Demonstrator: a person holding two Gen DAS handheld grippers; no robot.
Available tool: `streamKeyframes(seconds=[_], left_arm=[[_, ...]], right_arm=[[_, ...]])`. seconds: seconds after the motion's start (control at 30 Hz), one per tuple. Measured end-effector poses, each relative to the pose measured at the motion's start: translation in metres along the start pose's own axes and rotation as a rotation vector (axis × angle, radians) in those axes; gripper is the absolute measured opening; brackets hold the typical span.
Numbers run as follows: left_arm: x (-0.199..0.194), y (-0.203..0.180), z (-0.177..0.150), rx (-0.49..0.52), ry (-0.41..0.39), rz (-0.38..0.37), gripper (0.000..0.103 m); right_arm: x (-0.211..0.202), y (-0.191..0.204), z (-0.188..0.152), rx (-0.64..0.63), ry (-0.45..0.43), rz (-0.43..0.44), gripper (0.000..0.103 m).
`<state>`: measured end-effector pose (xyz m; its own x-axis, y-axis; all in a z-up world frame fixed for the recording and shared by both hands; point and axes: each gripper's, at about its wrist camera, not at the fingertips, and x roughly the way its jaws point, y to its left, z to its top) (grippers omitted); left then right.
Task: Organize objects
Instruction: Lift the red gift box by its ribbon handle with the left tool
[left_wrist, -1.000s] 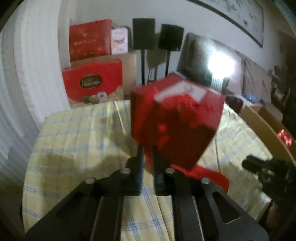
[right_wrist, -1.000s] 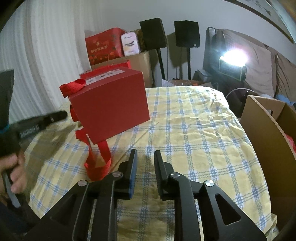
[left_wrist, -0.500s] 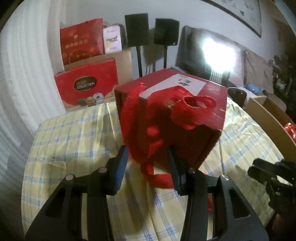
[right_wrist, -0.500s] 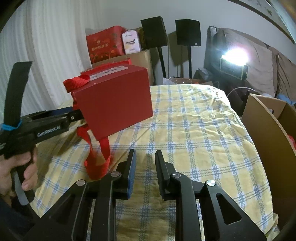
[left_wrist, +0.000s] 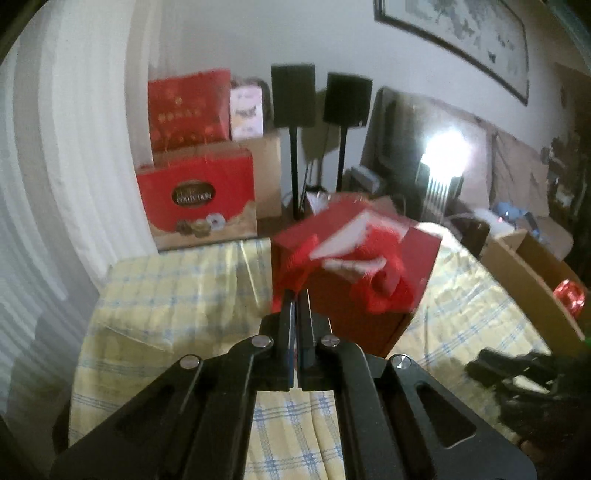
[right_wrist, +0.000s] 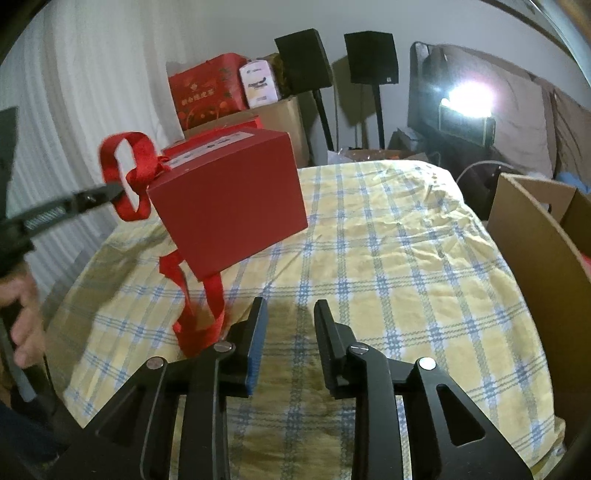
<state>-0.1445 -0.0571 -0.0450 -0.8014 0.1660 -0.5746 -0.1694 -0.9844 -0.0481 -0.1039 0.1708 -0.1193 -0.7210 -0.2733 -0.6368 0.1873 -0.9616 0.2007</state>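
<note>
Your left tool (left_wrist: 297, 295) has just clenched, and its jaws now pinch the red ribbon (right_wrist: 129, 173) tied to the red gift box (right_wrist: 229, 206). In the right wrist view the tool tips meet the ribbon loop at the box's upper left corner, and the box hangs tilted above the checked yellow-and-blue cloth (right_wrist: 388, 258) that covers the worktop. A long tail of the same ribbon drops from under the box and curls down onto the cloth near your right tool. In the left wrist view the box and its bow are blurred, just beyond the closed jaws.

Your right tool (right_wrist: 290, 314) is released: its jaws have just been opening a little, nothing lies between them, and they point at bare cloth in front of the box. Your left hand (right_wrist: 22, 314) shows at the left edge of that view, wrapped around the tool's handle.

An open cardboard box (right_wrist: 535, 251) stands at the right edge of the worktop, with something shiny and red inside it, seen in the left wrist view. Behind the worktop sit a red chocolate box (left_wrist: 195, 195), a red gift bag (right_wrist: 207, 88), two black speakers on stands (right_wrist: 371, 57) and a bright lamp (right_wrist: 467, 99).
</note>
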Motion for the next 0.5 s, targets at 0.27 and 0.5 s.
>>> streamKeyframes(seconds=[0.27,0.5], left_arm=[[-0.039,-0.016,0.053,0.09,-0.117,0.04,0.0],[-0.077,-0.039,0.102,0.154,-0.233,0.073,0.0]], right_arm=[[-0.005,-0.003,0.003,0.023,-0.019,0.003,0.026],[-0.01,-0.007,0.003,0.035,-0.03,0.013,0.026]])
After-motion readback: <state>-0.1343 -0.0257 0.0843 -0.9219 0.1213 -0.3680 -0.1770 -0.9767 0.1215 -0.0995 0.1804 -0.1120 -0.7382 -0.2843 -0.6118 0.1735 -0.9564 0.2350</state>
